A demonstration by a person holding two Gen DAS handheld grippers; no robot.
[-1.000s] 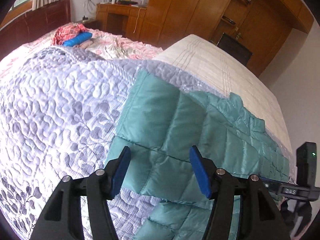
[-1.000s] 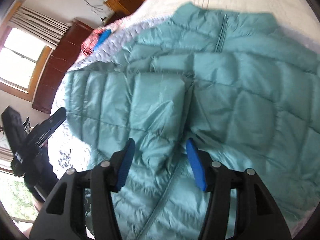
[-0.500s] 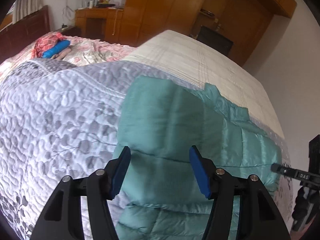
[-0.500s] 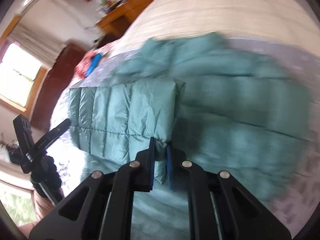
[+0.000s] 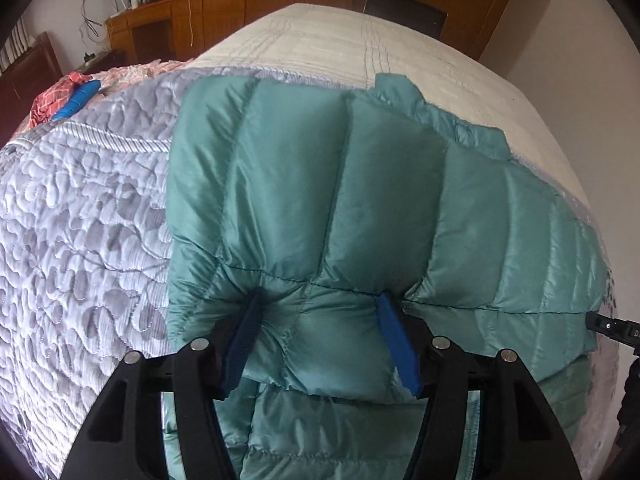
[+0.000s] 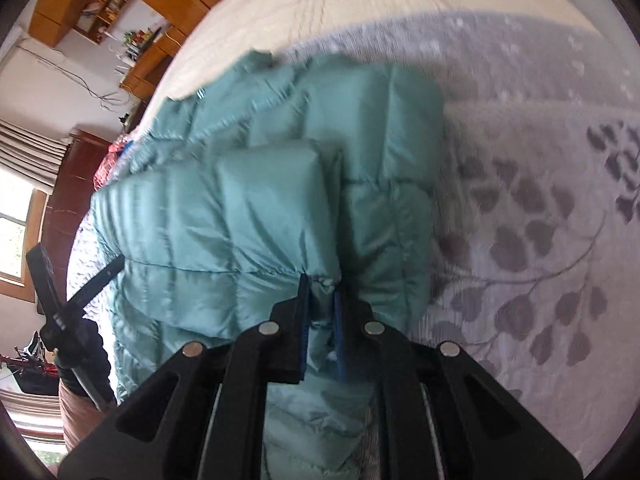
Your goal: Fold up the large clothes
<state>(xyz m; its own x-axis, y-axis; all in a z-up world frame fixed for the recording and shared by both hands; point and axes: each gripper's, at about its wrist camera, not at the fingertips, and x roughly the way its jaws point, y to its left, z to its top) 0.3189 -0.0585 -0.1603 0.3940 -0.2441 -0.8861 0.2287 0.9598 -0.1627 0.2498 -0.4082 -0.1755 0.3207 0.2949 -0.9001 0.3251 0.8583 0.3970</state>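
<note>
A teal quilted down jacket lies on a grey and white patterned quilt on a bed. My left gripper has its blue pads wide apart, and a puffed fold of the jacket's lower part bulges between them. My right gripper is shut on a folded edge of the jacket and holds that flap over the rest of the garment. The collar points to the far side.
A cream mattress lies beyond the quilt. A red cloth and a blue object lie at the far left. Wooden cabinets and a desk line the back wall. The other gripper's handle shows at the left.
My right gripper shut on the jacket's folded edge and carried it across. My left gripper moved forward onto the jacket, and fabric now bulges between its open pads.
</note>
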